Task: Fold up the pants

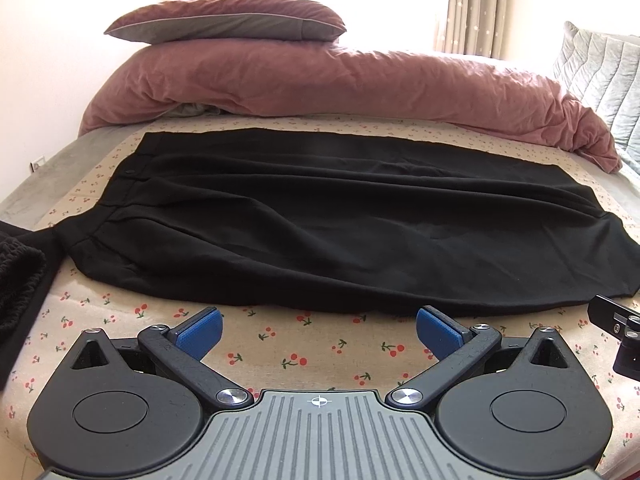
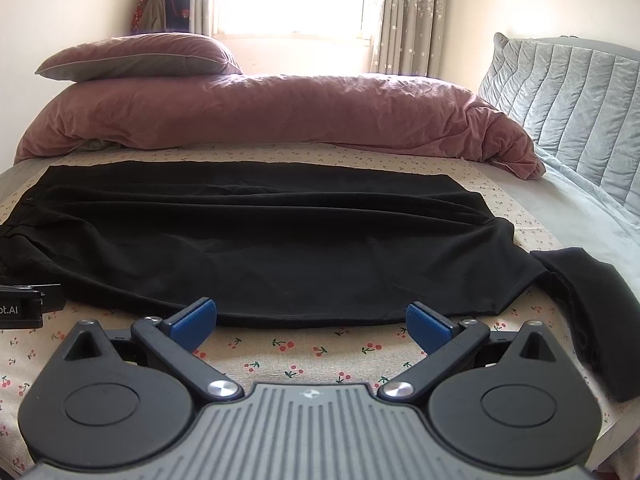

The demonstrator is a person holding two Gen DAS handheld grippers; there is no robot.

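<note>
Sunlight floods the window behind a bed dressed in a cherry-print sheet, with a pink duvet heaped along the far side and a pillow on top of it.

From the left wrist view, the black pants lie spread flat straight ahead of the left gripper, their long axis running across the view, waistband and button to the left, leg hems to the right. The blue fingers stand wide apart with nothing between them, just short of the near edge of the cloth. A dark sleeve sits at the left border, and part of the other tool shows at the right.

From the right wrist view, the same pants stretch crosswise in front of the right gripper, which is also spread wide and empty, tips almost at the near hem. A sleeve lies to the right.

I judge the left gripper nearer the waist end, the right nearer the hems; both face the near long edge.
</note>
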